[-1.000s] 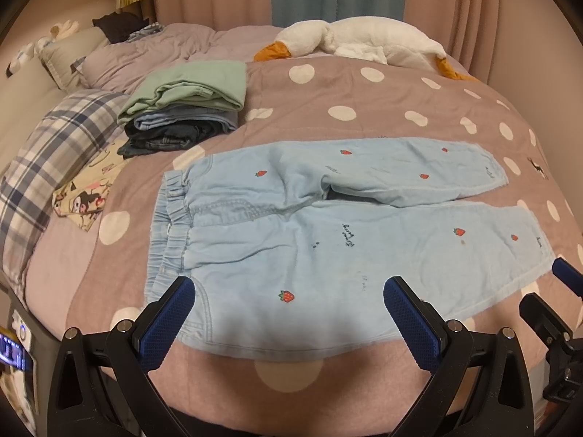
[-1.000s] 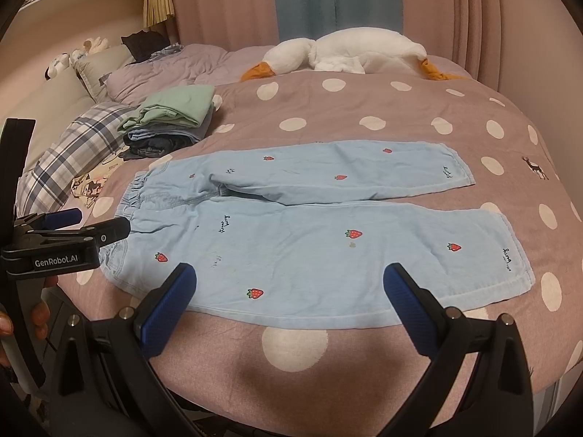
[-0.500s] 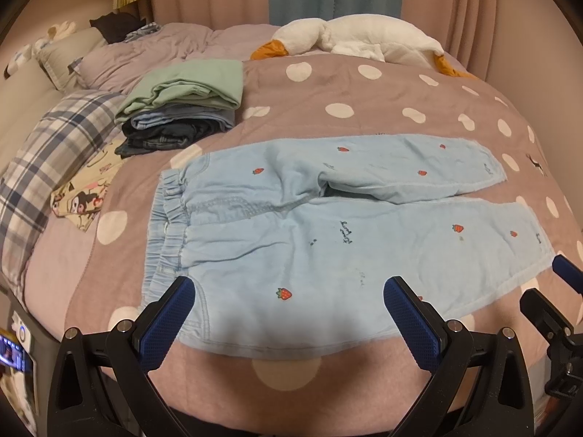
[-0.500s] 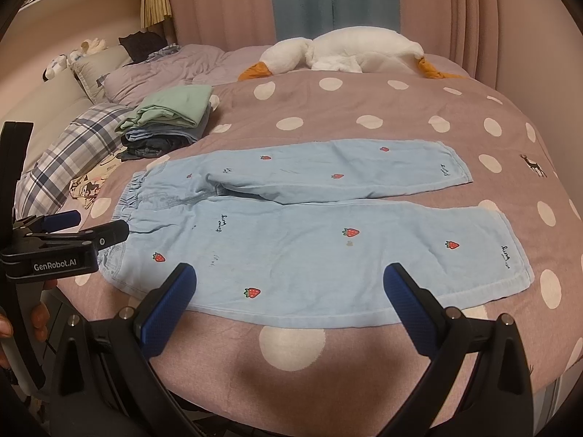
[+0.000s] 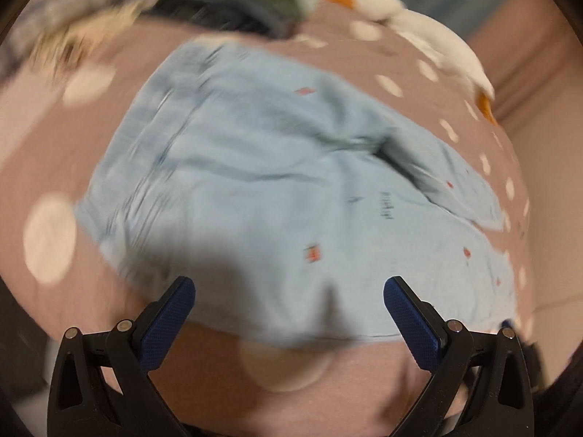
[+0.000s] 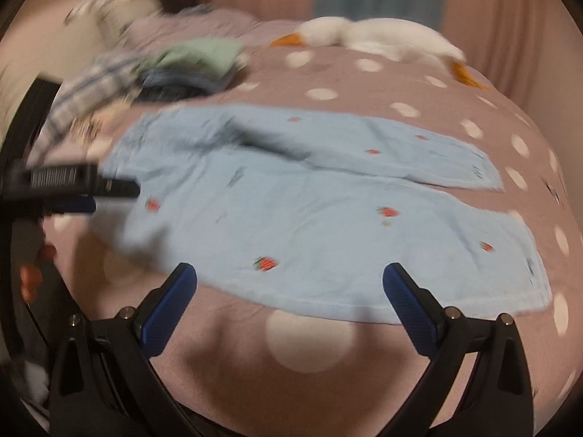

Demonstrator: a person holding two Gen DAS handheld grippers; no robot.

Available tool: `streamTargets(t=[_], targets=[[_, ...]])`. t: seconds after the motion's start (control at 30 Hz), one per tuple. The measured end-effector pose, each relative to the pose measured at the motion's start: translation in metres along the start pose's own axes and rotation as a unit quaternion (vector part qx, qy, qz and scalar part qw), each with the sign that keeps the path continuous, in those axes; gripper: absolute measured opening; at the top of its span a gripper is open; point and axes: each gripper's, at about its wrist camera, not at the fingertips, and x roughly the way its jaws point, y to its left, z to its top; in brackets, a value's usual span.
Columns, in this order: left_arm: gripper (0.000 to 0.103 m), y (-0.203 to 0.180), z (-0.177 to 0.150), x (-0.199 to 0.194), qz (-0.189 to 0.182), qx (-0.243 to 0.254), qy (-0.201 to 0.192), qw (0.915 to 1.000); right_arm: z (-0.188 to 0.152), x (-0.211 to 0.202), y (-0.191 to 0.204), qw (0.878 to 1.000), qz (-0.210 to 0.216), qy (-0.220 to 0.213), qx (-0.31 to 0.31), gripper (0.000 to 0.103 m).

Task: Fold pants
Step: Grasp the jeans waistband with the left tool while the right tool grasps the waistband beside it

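Observation:
Light blue pants (image 5: 262, 189) with small strawberry prints lie flat on the dotted pink bedspread, waistband to the left and both legs running right. In the right wrist view the same pants (image 6: 309, 204) stretch across the middle. My left gripper (image 5: 289, 291) hovers open over the near edge of the waist end, nothing between its blue pads. Above the near leg's lower hem edge my right gripper (image 6: 289, 280) is open and holds nothing. The left gripper (image 6: 73, 185) shows as a dark blur at the left of the right wrist view. Both views are motion-blurred.
A stack of folded clothes (image 6: 193, 65), green on top, sits at the back left beside a plaid pillow (image 6: 91, 83). A white plush goose (image 6: 371, 36) lies along the far edge by the curtains. The pink bedspread (image 6: 309, 346) drops off at the near edge.
Both grippers have dropped closer to the pants and tilted, blurring both views. The left one swung toward the waist end. The pants have not moved and both grippers stay open.

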Motion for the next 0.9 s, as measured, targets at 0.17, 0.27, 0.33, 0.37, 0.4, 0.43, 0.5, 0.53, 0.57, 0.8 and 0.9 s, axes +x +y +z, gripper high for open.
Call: streamTargets(t=[0.17,0.27,0.33,0.37,0.4,0.43,0.5,0.53,0.57,0.8,0.9], targets=[[0.103,0.041,-0.006,-0.006,-0.067,-0.074,-0.019,0.9948,-0.016,0.031,0.056,0.991,0.012,-0.003,-0.130,0.091],[0.103,0.051,-0.005,-0.010,-0.083,-0.100,-0.040,0.9907,-0.028,0.043,0.083,0.978,0.004,-0.012,-0.207,0.081],[0.103,0.053,-0.002,-0.008,-0.091,-0.107,-0.047,0.9890,-0.029,0.043,0.092,0.971,-0.005,-0.044,-0.235,0.080],[0.102,0.052,-0.001,-0.007,-0.090,-0.105,-0.051,0.9890,-0.028,0.044,0.096,0.967,-0.006,-0.060,-0.246,0.079],[0.102,0.051,0.000,-0.004,-0.085,-0.102,-0.054,0.9897,-0.025,0.046,0.099,0.966,-0.005,-0.065,-0.249,0.078],[0.102,0.048,0.001,-0.004,-0.079,-0.099,-0.056,0.9904,-0.023,0.049,0.100,0.967,-0.003,-0.068,-0.247,0.075],[0.101,0.051,0.005,-0.001,-0.071,-0.095,-0.059,0.9912,-0.018,0.053,0.105,0.967,0.005,-0.073,-0.244,0.065],[0.093,0.050,0.007,-0.002,-0.063,-0.094,-0.059,0.9918,-0.016,0.055,0.110,0.966,0.006,-0.076,-0.248,0.057],[0.075,0.052,0.009,-0.001,-0.049,-0.093,-0.059,0.9927,-0.015,0.056,0.116,0.963,0.008,-0.080,-0.255,0.046],[0.035,0.075,0.012,-0.002,-0.052,-0.115,-0.048,0.9908,-0.021,0.057,0.143,0.951,0.015,-0.081,-0.299,0.020],[0.023,0.077,0.011,-0.008,-0.056,-0.105,-0.049,0.9917,-0.014,0.054,0.139,0.955,0.029,-0.069,-0.288,0.015]])
